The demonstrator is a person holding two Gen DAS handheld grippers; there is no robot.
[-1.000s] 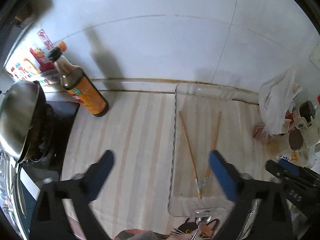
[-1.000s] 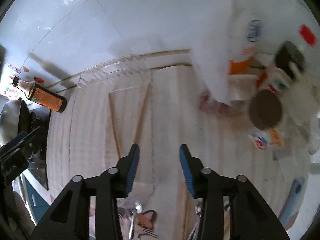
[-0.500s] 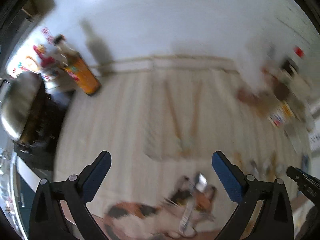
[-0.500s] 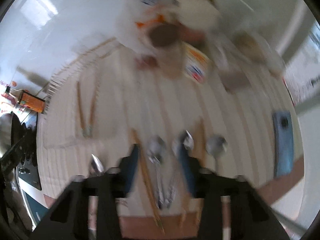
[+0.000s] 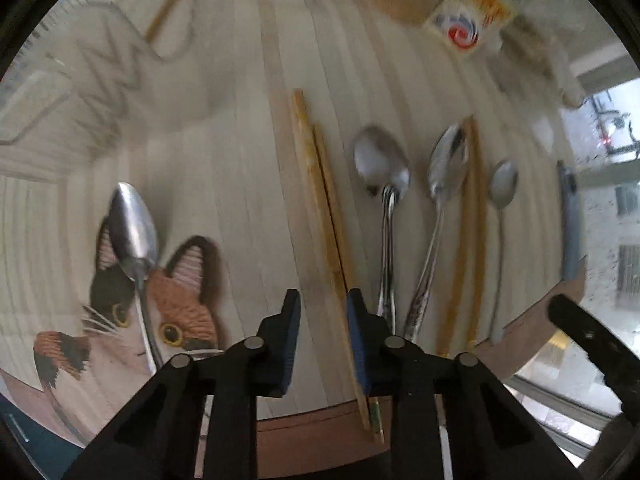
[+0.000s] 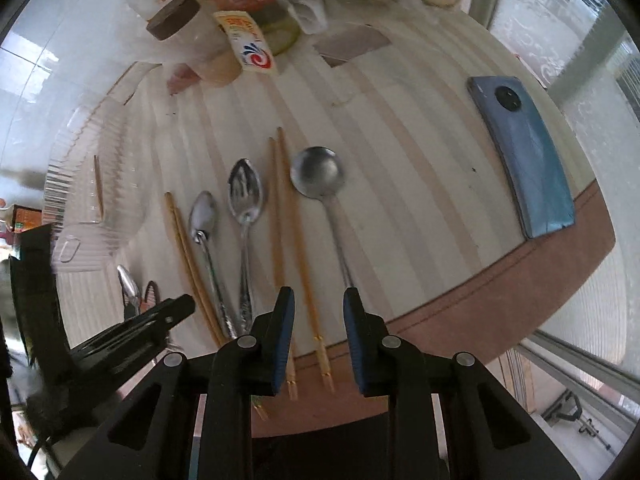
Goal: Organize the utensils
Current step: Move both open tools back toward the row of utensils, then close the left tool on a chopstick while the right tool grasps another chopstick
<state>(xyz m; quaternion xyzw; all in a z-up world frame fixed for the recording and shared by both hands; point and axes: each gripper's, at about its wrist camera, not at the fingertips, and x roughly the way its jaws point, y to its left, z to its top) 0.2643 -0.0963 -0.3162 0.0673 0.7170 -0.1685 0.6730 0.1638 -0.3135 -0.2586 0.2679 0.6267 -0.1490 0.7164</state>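
Note:
Spoons and chopsticks lie in a row on the striped mat near the table's front edge. My left gripper (image 5: pixel 319 300) is open, its jaws either side of a chopstick pair (image 5: pixel 320 200), not clamped. To its right lie two steel spoons (image 5: pixel 384 184) (image 5: pixel 444 176), another chopstick pair (image 5: pixel 468 220) and a small spoon (image 5: pixel 502 184). A lone spoon (image 5: pixel 134 224) lies on the cat picture. My right gripper (image 6: pixel 319 300) is open over the second chopstick pair (image 6: pixel 294 232), beside a round spoon (image 6: pixel 318 172). A clear ribbed tray (image 6: pixel 92 192) holds one chopstick (image 6: pixel 98 188).
A blue phone (image 6: pixel 524 148) lies at the right of the table. Jars, a sauce packet (image 6: pixel 248 46) and a plastic bag crowd the back. The brown table edge (image 6: pixel 500 288) runs just in front of the utensil handles. A window is at the right.
Both grippers swung down and toward the front edge, from the tray at the wall to the row of utensils. The left jaws narrowed from wide open.

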